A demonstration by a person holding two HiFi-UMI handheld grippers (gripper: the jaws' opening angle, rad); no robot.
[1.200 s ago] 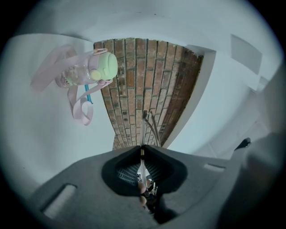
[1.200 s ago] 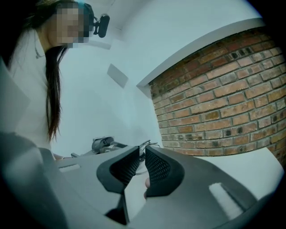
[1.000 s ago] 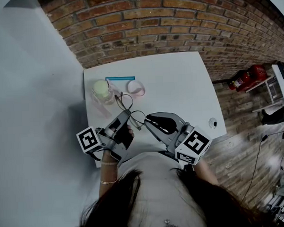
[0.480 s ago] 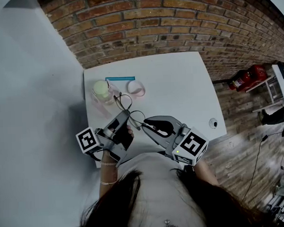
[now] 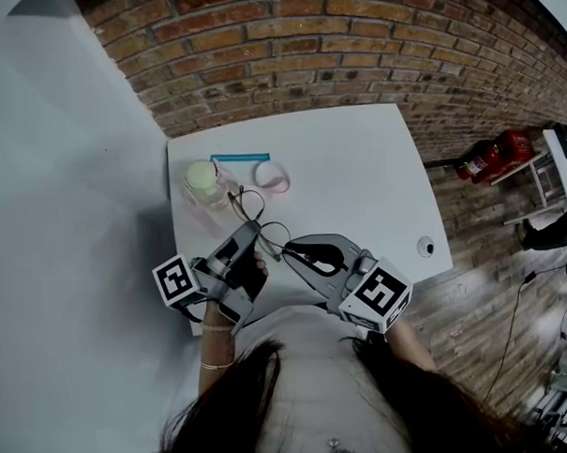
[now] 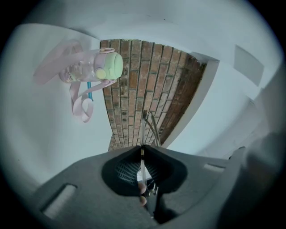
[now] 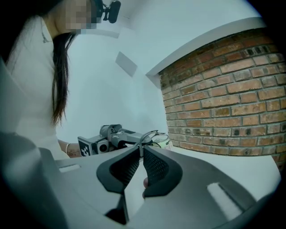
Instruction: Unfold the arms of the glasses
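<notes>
Holding thin wire-framed glasses [image 5: 252,205] between two tools, over the near part of a white table [image 5: 356,171]. With the left gripper [image 5: 256,230], clamping one side of the frame, jaws pressed together on the wire. With the right gripper [image 5: 286,252], pinching a thin piece of the frame at the very tips, jaws likewise closed on it, tips close to those of the left. Ahead of the left gripper, on the table: a clear bottle [image 5: 205,185] with a pale green lid, a pink strap [image 5: 272,176] beside it, a thin blue item [image 5: 240,157] just beyond. Past the table's far edge, ahead of both tools, a red brick wall [image 5: 285,42]. Left of the left gripper, a plain white wall [image 5: 66,183]. Well to the right of the right gripper, wooden flooring [image 5: 492,287] and a red fire extinguisher [image 5: 491,155].
</notes>
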